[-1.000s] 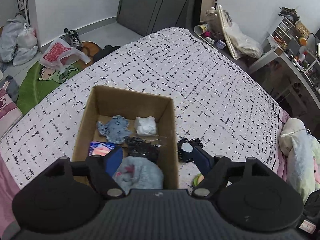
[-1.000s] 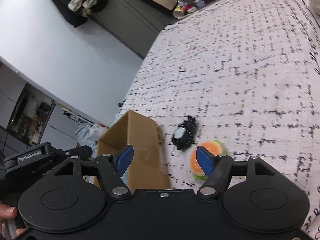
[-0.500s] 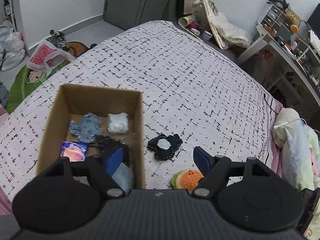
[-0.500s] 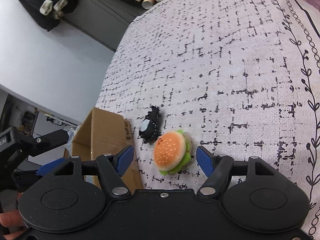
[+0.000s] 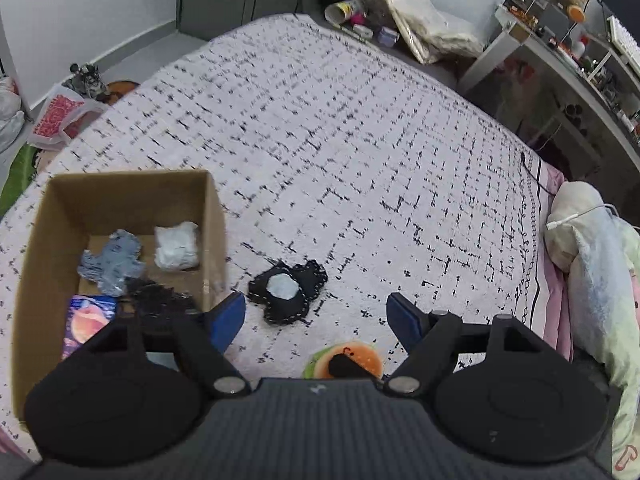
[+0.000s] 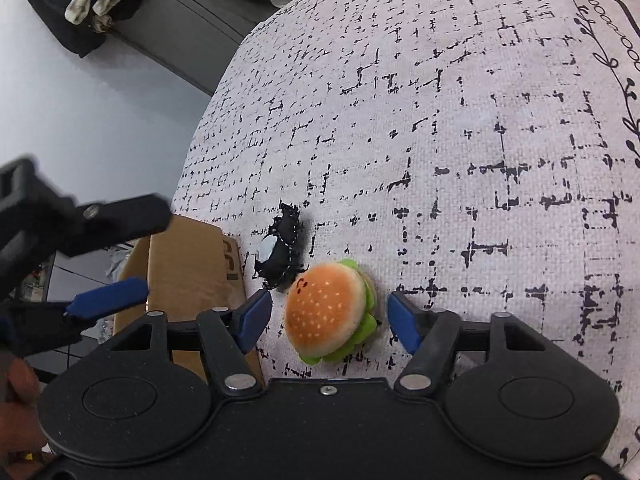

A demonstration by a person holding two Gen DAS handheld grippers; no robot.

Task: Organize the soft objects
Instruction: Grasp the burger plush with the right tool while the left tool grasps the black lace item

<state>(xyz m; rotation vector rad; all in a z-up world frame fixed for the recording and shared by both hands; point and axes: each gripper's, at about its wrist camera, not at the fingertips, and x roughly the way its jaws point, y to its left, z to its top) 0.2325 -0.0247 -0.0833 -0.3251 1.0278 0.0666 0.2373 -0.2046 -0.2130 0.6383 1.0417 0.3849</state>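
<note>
A plush hamburger lies on the patterned bedspread, between the open fingers of my right gripper; it also shows in the left wrist view. A black soft toy with a white patch lies just beyond it, beside the cardboard box. The box holds a grey-blue toy, a white bundle, a black piece and an orange-and-blue packet. My left gripper is open and empty, above the bed between box and black toy.
The bedspread stretches far ahead. Pillows and plush lie at the right edge. A desk with clutter stands beyond the bed on the right. Bags lie on the floor at the left.
My left gripper has moved right, off the box toward the black toy. My right gripper has closed in on the hamburger, which now sits between its fingers.
</note>
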